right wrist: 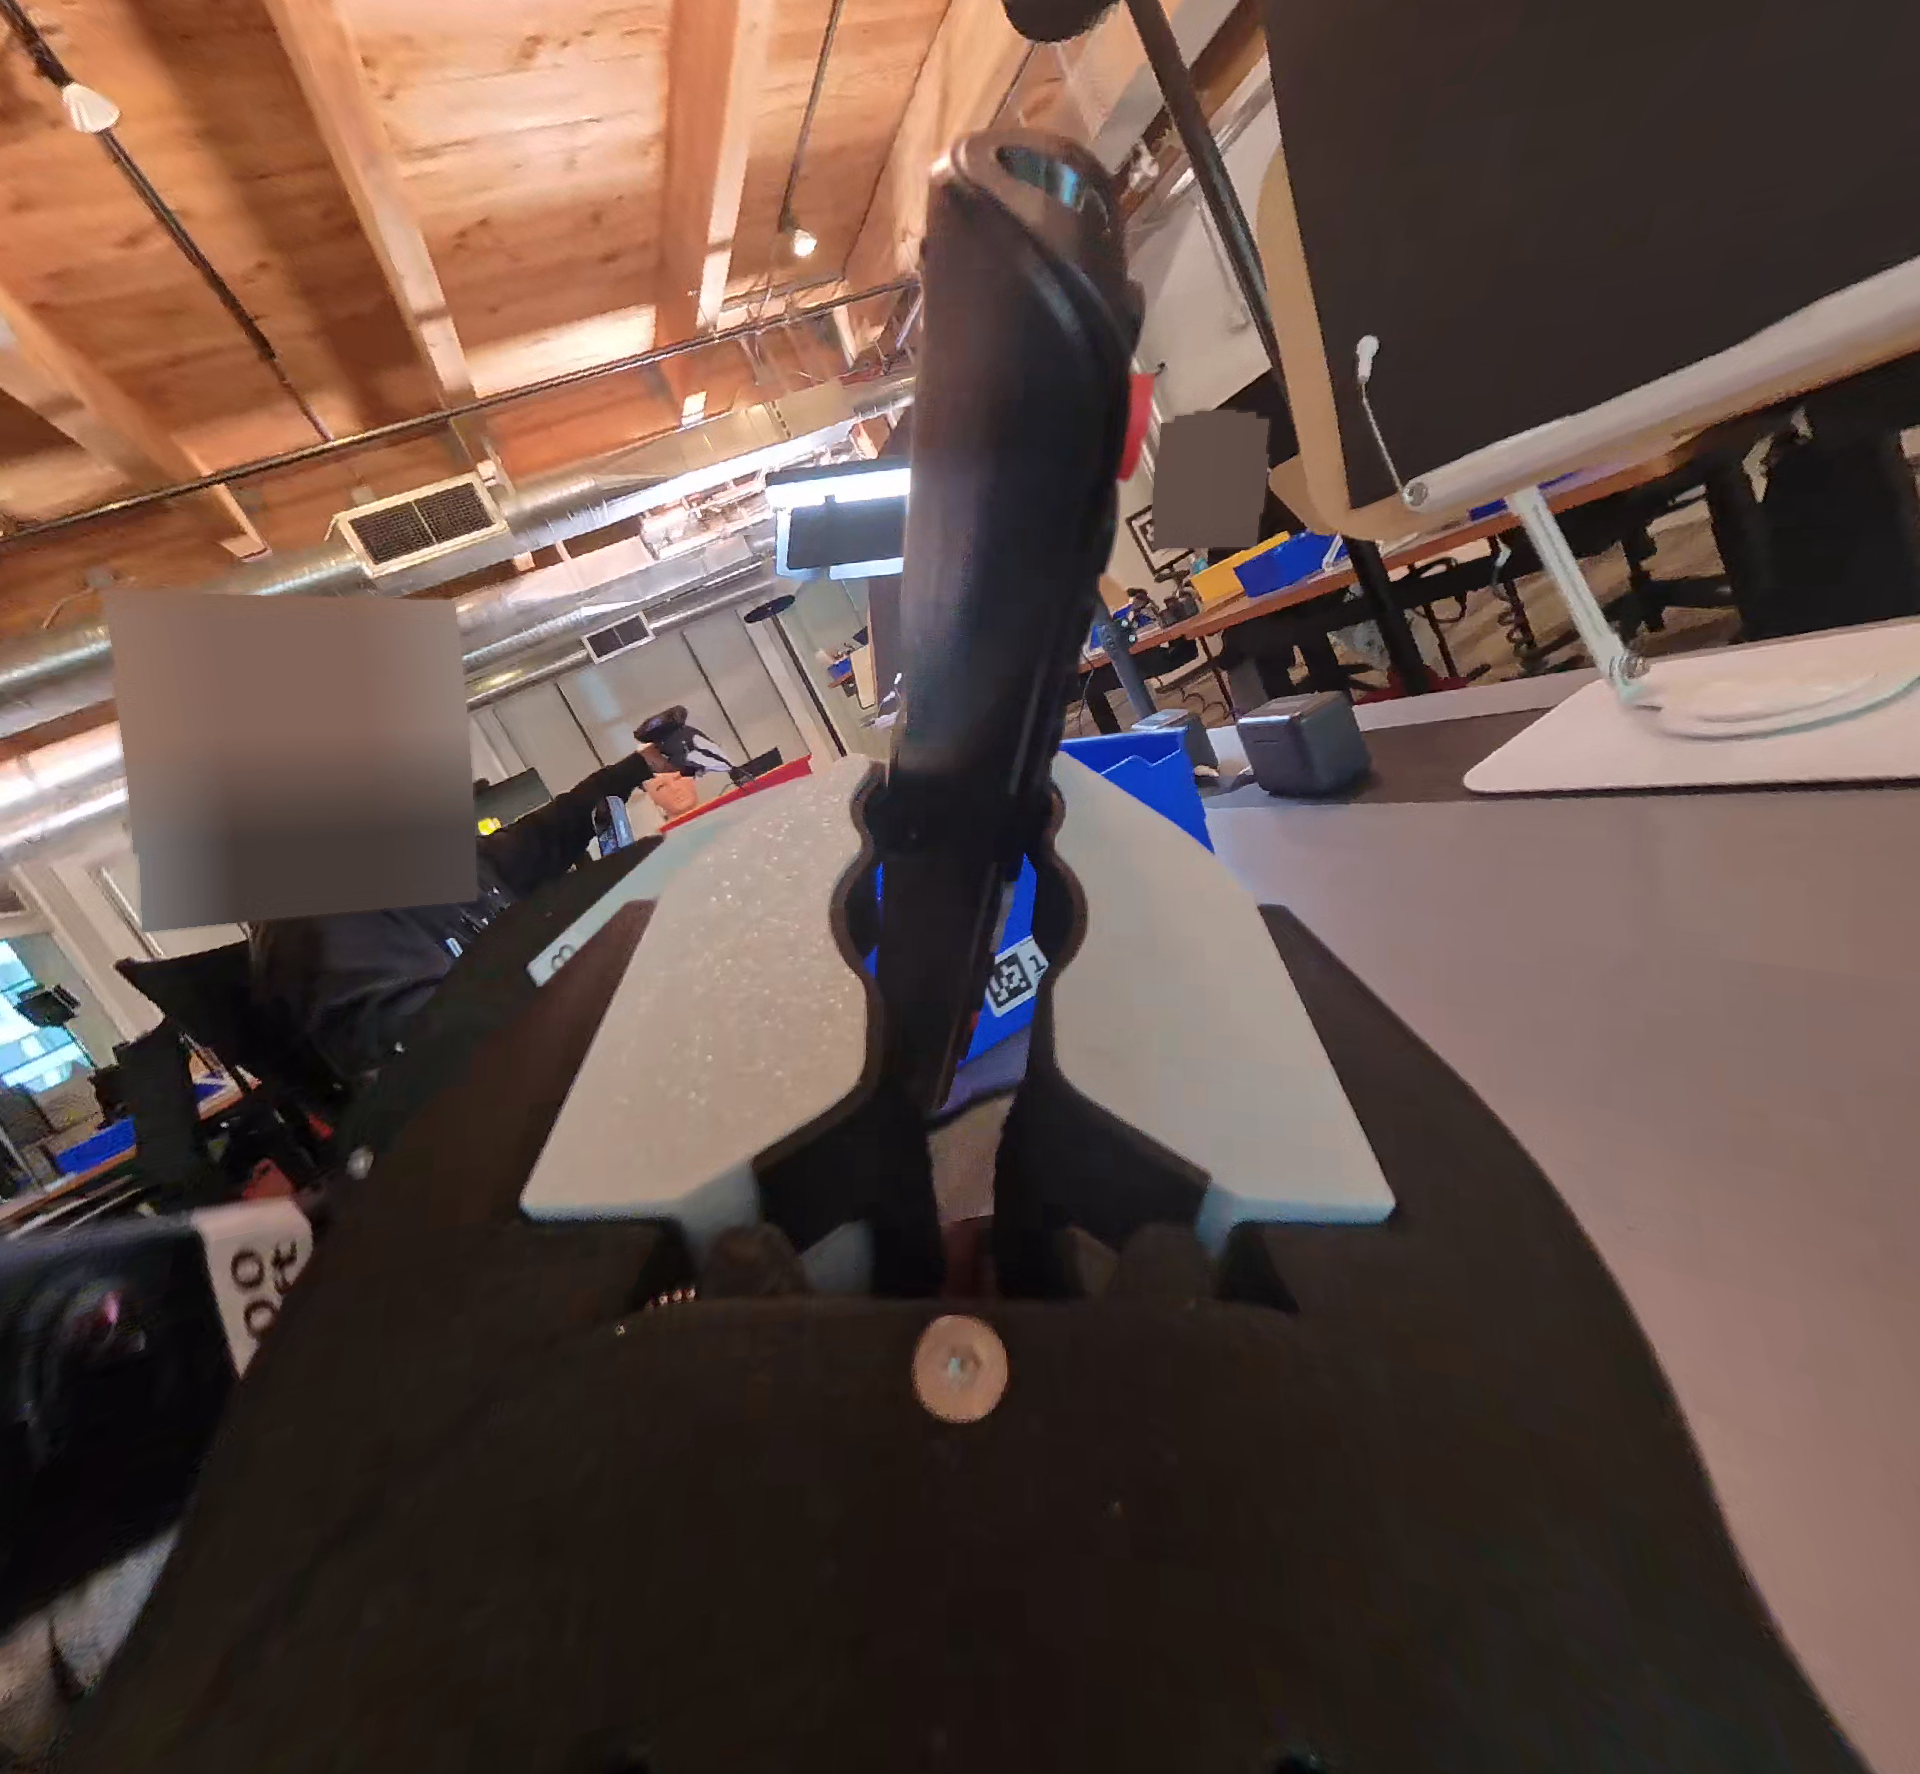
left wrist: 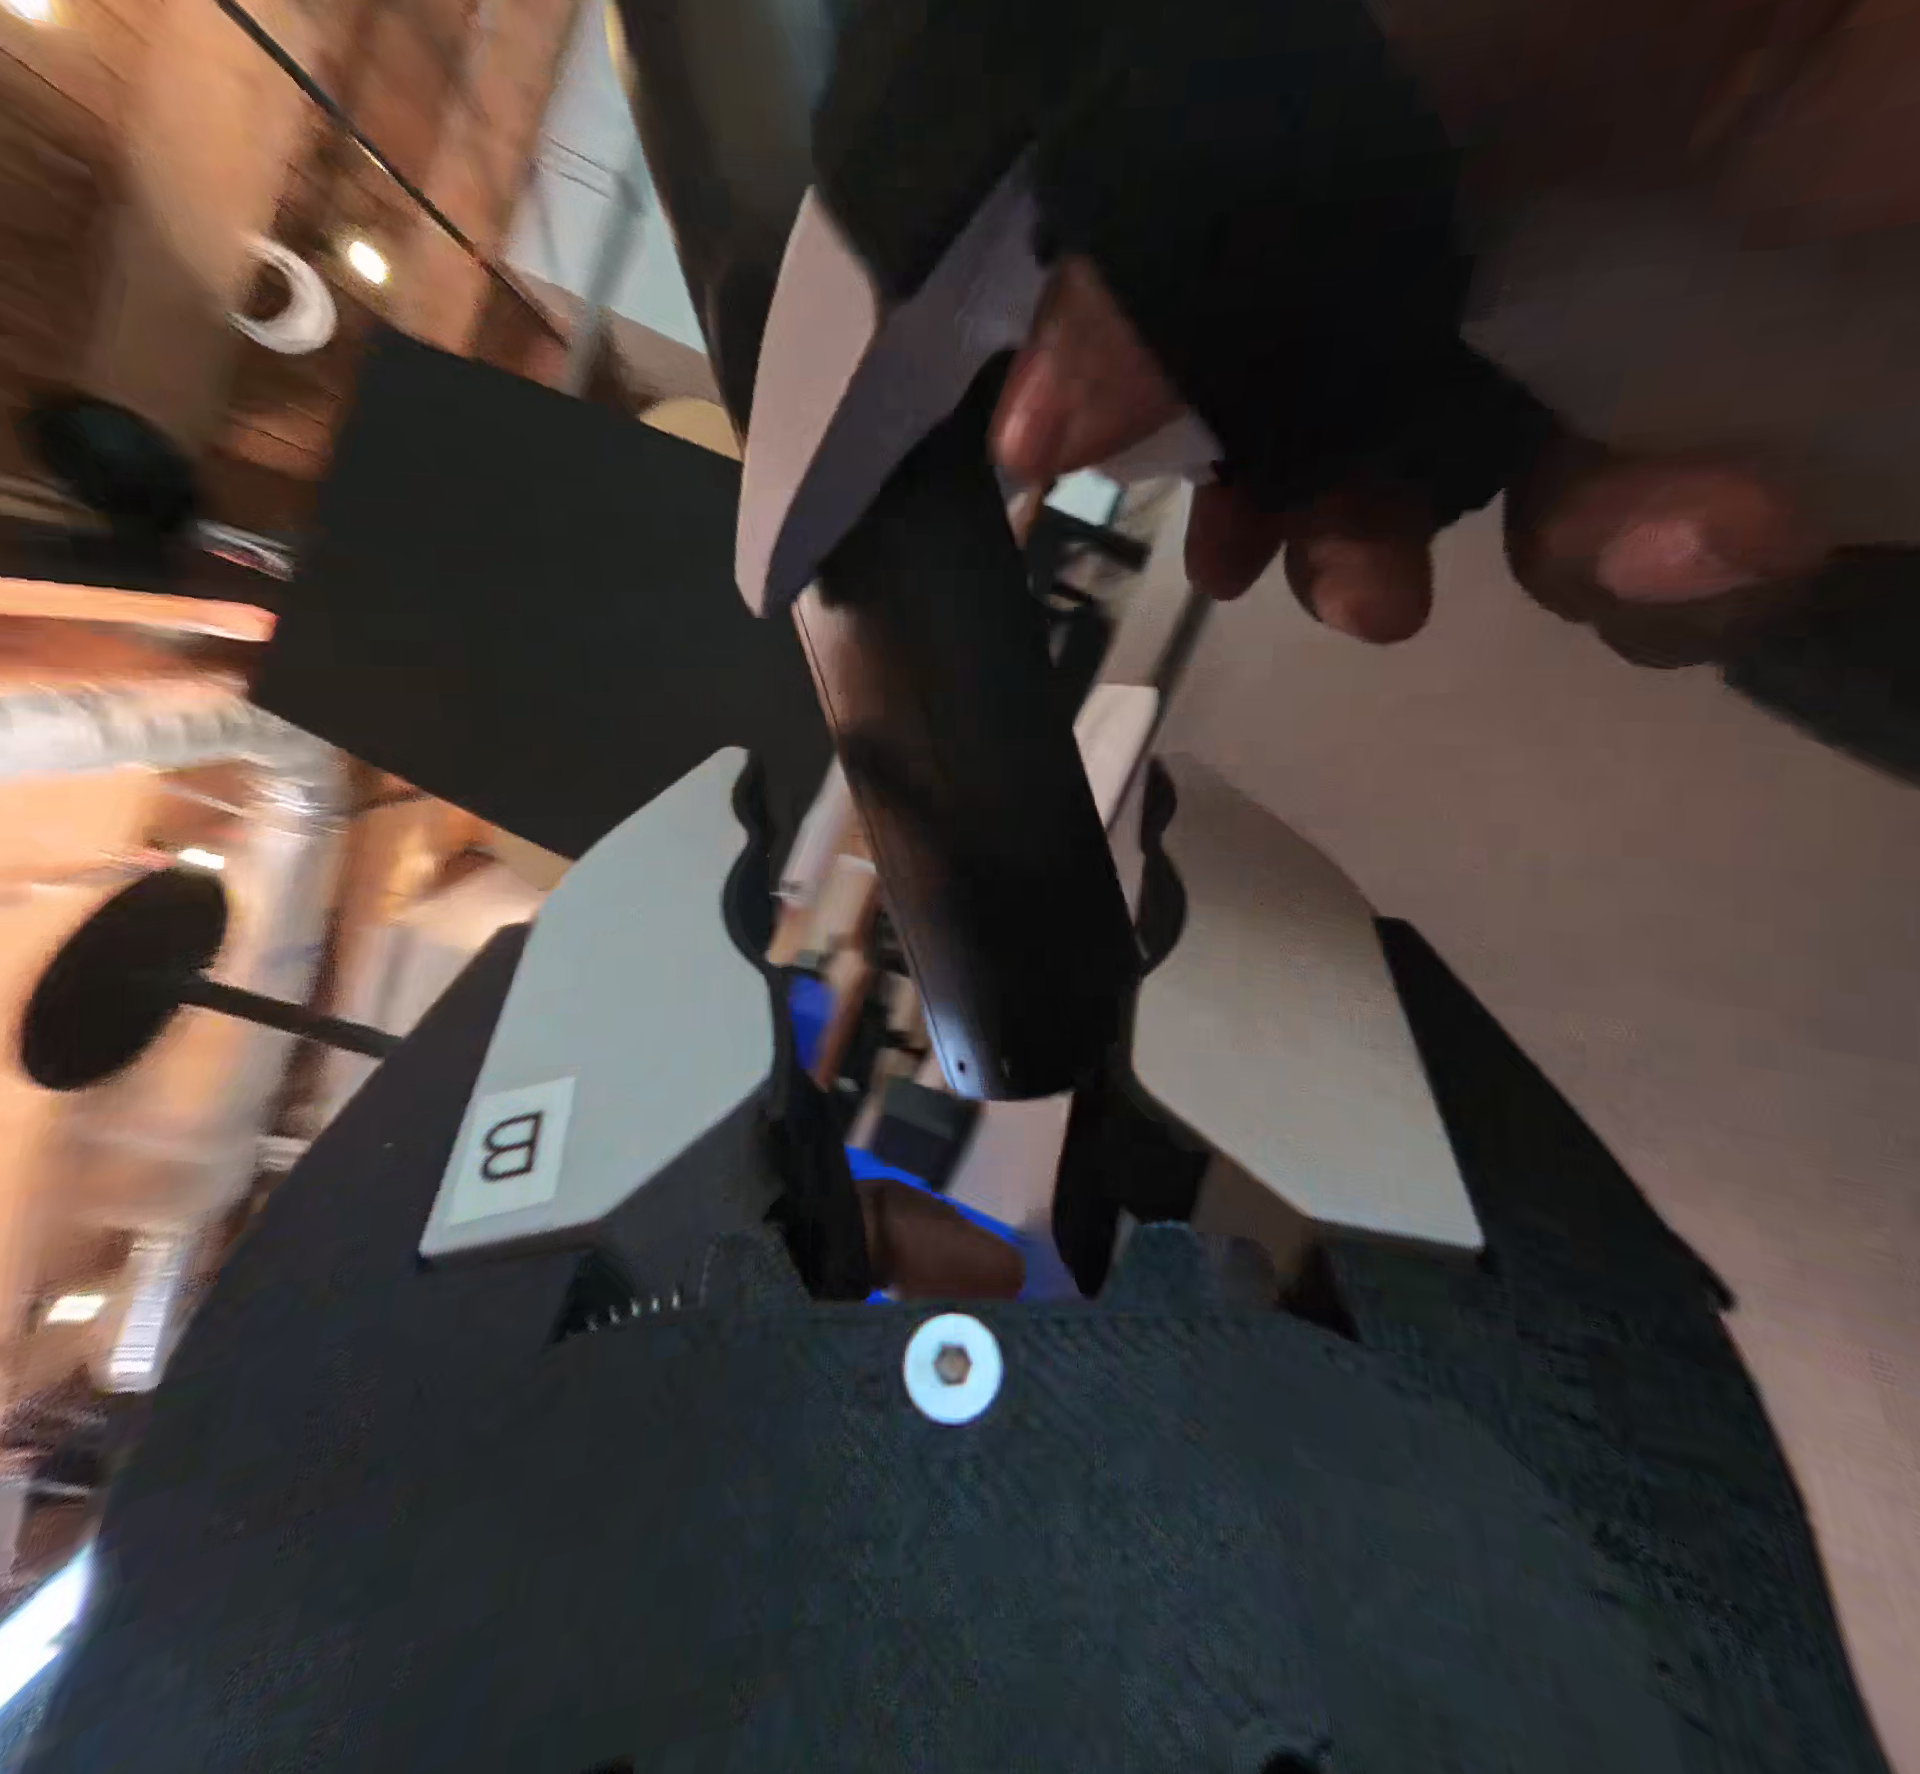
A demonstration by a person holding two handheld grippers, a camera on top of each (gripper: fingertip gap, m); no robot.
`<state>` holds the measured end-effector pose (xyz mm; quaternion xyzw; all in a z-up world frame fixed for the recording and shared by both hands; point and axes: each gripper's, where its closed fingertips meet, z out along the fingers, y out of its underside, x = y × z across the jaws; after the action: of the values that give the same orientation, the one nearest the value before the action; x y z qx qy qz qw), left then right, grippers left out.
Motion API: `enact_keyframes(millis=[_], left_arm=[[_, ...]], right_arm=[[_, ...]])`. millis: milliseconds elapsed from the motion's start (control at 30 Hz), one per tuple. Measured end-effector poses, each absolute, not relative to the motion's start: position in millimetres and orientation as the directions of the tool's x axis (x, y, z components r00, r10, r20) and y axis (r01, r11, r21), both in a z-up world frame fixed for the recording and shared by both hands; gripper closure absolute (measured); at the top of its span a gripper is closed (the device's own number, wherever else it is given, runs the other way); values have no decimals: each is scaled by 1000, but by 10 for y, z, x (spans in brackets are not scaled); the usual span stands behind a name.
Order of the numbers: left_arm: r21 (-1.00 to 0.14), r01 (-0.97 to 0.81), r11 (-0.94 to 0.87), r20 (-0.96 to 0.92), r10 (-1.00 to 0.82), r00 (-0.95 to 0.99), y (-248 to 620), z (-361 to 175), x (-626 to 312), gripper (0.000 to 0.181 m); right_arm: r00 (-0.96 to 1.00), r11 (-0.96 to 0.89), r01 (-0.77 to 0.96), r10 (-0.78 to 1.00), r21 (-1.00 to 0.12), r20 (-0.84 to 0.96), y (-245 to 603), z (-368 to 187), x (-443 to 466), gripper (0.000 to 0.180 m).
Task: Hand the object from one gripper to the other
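A long, slim black object, like a remote control (right wrist: 997, 519), stands upright between my right gripper's (right wrist: 961, 794) grey fingers, which are shut on its lower part. It has a red button on its side and a shiny top end. In the left wrist view a hand in a black fingerless glove (left wrist: 1278, 353) holds the right gripper (left wrist: 883, 519), which brings the black object (left wrist: 966, 820) down from above. The object's free end reaches between my left gripper's (left wrist: 951, 789) grey pads. The left jaws stand open, with a gap on the left side of the object.
A grey table (right wrist: 1558, 1049) lies to the right, with a monitor on a white arm (right wrist: 1558, 166) and its white base plate. A blue bin (right wrist: 1132, 768) and a small grey box (right wrist: 1299, 737) stand behind my fingers. A black lamp disc on a rod (left wrist: 125, 976) and wooden ceiling beams are around.
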<state>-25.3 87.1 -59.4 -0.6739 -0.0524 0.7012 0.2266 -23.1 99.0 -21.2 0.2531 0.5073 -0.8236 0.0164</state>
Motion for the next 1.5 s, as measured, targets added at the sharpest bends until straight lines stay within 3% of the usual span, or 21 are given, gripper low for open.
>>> enact_keyframes(millis=[67, 133, 267, 333, 400, 467, 533, 600, 700, 833, 900, 1033, 1200, 1500], left_arm=[[-321, -250, -914, -940, 340, -38, 887, -561, -239, 135], [-323, -257, -911, -939, 342, -33, 879, -542, -224, 137], [-529, -350, -773, -841, 533, 93, 896, -440, -132, 138], [-722, -412, -556, -682, 670, 292, 950, -341, -25, 139], [-899, -400, -179, -410, 666, 623, 1076, -221, 199, 139], [-961, -232, 153, -152, 411, 899, 1169, -133, 499, 139], [-953, -42, 299, 14, 182, 983, 1178, -101, 659, 140], [-941, 165, 296, 152, -65, 986, 1223, -161, 821, 143], [-925, 272, 267, 245, -129, 961, 1288, -256, 819, 148], [-948, 207, 242, 224, 43, 974, 1266, -319, 629, 147], [-956, 109, 273, 175, 228, 958, 1187, -285, 437, 129], [-970, -233, 71, -140, 623, 770, 993, -307, 140, 114], [-924, -296, -240, -377, 693, 615, 1153, -530, 67, 112], [-924, -254, -286, -382, 704, 598, 1104, -592, 20, 129]], right_arm=[[-862, -486, 304, 225, -819, -454, 954, -227, -198, 154], [-861, -493, 288, 242, -821, -448, 951, -220, -183, 151], [-916, -450, 156, 267, -879, -299, 919, -121, -74, 147], [-959, -443, 34, 237, -896, -154, 896, -22, 60, 134], [-985, -481, -47, 170, -875, -41, 913, 90, 210, 121], [-998, -532, 3, 56, -847, -39, 938, 168, 322, 104], [-986, -497, 154, -128, -854, -103, 889, 140, 453, 109], [-949, -453, 260, -281, -853, -140, 867, 126, 589, 125], [-938, -459, 258, -330, -850, -107, 910, 136, 683, 150], [-982, -406, 117, -186, -906, -44, 893, 61, 607, 155], [-997, -414, 71, -61, -908, -50, 895, 48, 469, 154], [-973, -433, -12, 214, -901, -89, 974, 15, 140, 155], [-918, -409, -157, 395, -899, -20, 997, -3, 65, 154], [-913, -369, -155, 407, -916, -9, 880, -73, 130, 154]])
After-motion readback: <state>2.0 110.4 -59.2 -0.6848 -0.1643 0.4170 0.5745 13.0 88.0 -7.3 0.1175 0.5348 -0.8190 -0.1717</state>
